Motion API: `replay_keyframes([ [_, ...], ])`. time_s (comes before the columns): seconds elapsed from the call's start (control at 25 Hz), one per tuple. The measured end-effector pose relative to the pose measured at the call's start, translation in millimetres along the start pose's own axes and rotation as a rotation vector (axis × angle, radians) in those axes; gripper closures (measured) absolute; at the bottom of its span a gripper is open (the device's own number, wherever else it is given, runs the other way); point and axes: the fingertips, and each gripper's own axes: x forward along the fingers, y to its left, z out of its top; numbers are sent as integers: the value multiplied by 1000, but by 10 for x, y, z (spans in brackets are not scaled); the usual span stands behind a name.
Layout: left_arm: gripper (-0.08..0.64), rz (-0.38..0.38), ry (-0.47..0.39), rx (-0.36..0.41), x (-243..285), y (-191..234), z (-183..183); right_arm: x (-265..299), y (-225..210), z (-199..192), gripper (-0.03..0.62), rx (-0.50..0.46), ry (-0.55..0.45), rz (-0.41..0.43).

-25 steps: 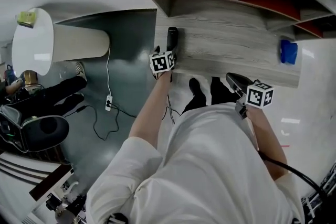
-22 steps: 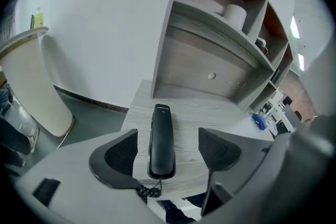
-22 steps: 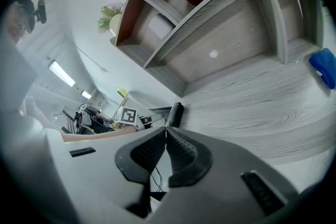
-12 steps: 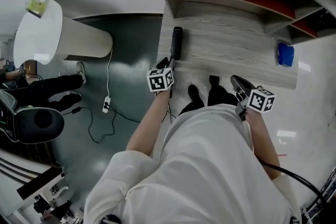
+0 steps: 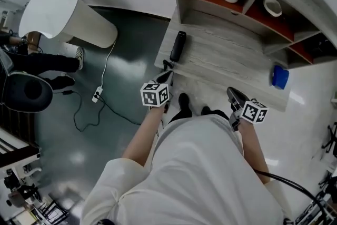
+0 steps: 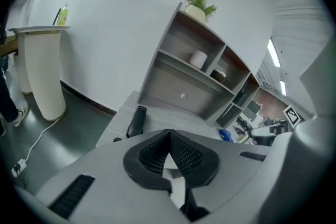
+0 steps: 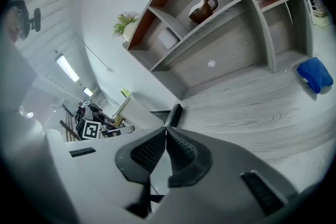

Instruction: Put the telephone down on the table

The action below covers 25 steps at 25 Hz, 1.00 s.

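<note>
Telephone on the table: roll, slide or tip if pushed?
The telephone lies flat and long, so it probably won't tip or roll. It looks like rigid plastic: likely stiff, light. It sits near the edge of the table, so a sideways push might slide it off.

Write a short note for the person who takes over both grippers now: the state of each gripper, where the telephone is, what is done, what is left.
Left gripper: jaws have just closed and are shut with nothing between them. It sits by the table's near corner, not touching the telephone.
Right gripper: shut, empty, held in front of the table.
Telephone: lies flat on the table, near the edge on the left gripper's side, free of both grippers.
Done: the telephone is down.
Left: nothing, as far as the views show.
</note>
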Motion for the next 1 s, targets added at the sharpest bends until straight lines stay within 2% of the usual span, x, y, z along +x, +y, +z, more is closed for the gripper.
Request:
replay_keyframes([
  [0.08,549,8,-9,-17,-106,-129,-78,-62,12,-9,574,-26,31,19],
  [0.28,549,90,1,-98,-377,-300,-505,-371,-22,0,574,-77,74,38],
  [0.52,549,88,-23,-180,-702,-699,-911,-749,-94,-126,574,-110,104,102],
  [0.76,549,68,-49,-185,-929,-1093,-1111,-875,-189,-379,574,-142,162,155],
  [1.0,549,76,-43,-192,-1168,-1204,-1312,-859,-69,-578,575,-174,198,194],
])
